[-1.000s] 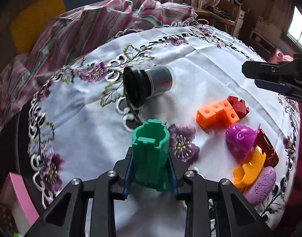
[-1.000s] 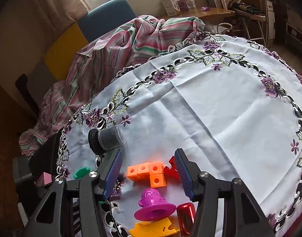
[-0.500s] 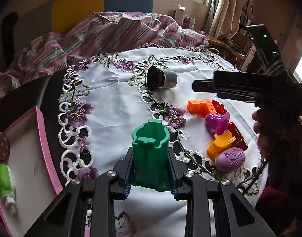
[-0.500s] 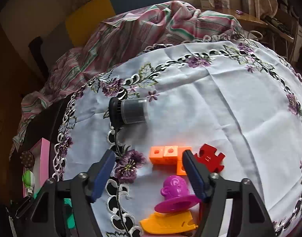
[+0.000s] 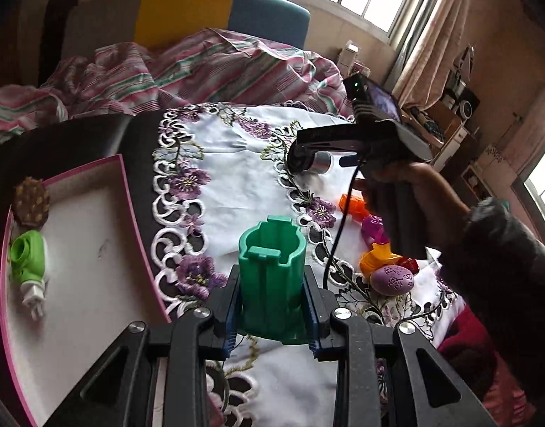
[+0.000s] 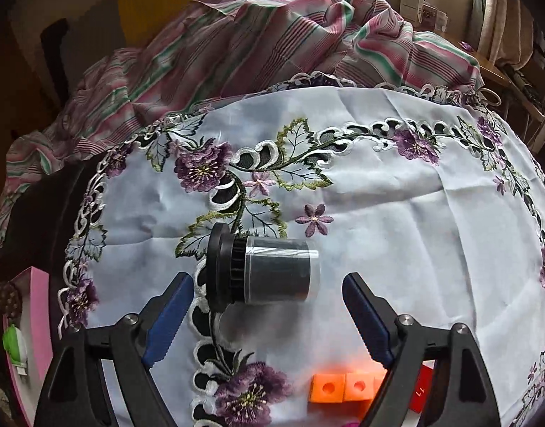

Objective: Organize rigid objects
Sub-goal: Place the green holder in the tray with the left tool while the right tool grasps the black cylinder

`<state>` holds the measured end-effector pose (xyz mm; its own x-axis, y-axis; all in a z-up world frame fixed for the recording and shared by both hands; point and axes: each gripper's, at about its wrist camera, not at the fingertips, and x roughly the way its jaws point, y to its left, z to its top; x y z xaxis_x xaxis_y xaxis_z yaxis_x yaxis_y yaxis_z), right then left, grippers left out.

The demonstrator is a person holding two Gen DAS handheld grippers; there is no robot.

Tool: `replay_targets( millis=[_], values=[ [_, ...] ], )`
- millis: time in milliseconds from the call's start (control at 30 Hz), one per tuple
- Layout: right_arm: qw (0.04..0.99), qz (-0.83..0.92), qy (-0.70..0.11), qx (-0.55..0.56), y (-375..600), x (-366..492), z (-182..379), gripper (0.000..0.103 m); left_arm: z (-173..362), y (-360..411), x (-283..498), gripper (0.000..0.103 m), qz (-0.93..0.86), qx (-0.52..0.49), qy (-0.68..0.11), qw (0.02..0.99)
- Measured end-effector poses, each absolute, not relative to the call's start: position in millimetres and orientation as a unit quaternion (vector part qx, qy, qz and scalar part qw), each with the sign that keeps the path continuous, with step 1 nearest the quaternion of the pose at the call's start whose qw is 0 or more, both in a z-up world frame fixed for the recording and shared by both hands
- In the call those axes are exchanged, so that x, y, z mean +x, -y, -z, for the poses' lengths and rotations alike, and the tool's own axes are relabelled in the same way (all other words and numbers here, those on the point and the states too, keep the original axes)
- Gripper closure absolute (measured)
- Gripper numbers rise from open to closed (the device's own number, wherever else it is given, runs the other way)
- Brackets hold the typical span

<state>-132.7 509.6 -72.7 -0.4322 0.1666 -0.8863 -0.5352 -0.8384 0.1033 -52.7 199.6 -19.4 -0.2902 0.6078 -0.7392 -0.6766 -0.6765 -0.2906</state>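
My left gripper (image 5: 272, 309) is shut on a green plastic cup-shaped toy (image 5: 272, 270), held above the table's left edge next to a pink-rimmed white tray (image 5: 87, 249). My right gripper (image 6: 265, 306) is open, its jaws either side of a black jar (image 6: 268, 272) with a clear sleeve lying on its side; it also shows in the left wrist view (image 5: 311, 160). Orange cubes (image 6: 343, 388), a red block (image 6: 420, 395), a magenta toy (image 5: 373, 229), a yellow piece (image 5: 377, 258) and a purple egg (image 5: 391, 279) lie on the embroidered tablecloth (image 6: 397, 213).
The tray holds a green plug-like toy (image 5: 26, 259) and a brown biscuit-like disc (image 5: 30, 201). A striped blanket (image 6: 272, 42) is bunched behind the table. The right hand and arm (image 5: 450, 220) reach across the right side of the left wrist view.
My left gripper has swung left with the green toy towards the pink tray. My right gripper has moved forward and down, so the black jar now lies between its open jaws.
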Motion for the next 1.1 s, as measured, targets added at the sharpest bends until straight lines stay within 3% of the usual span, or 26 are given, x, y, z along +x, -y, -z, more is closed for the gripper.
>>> replay_targets(
  millis=[67,100,400,600,1100],
  values=[
    [0.206,-0.820,-0.199,-0.496,-512.7,-138.9,81.1,0.021,17.3,-190.7,-52.5,0.072,-0.805,-0.441,-0.033,0.395],
    [0.202,-0.818,-0.202,-0.499,-512.3,-139.6,82.9,0.037,16.2,-186.8,-51.8,0.072,-0.807,-0.440,-0.032,0.392],
    [0.103,-0.854,-0.179,-0.477,-447.6,-101.9,55.2,0.037,17.7,-141.9,-53.3,0.072,-0.822,-0.444,-0.001,0.356],
    [0.045,-0.863,-0.137,-0.485,-390.0,-74.4,66.4,0.037,26.2,-100.5,-53.8,0.072,-0.837,-0.452,0.012,0.309],
    [0.040,-0.852,-0.120,-0.508,-380.4,-76.0,94.7,0.038,33.4,-6.1,-36.3,0.072,-0.876,-0.449,0.036,0.173]
  ],
)
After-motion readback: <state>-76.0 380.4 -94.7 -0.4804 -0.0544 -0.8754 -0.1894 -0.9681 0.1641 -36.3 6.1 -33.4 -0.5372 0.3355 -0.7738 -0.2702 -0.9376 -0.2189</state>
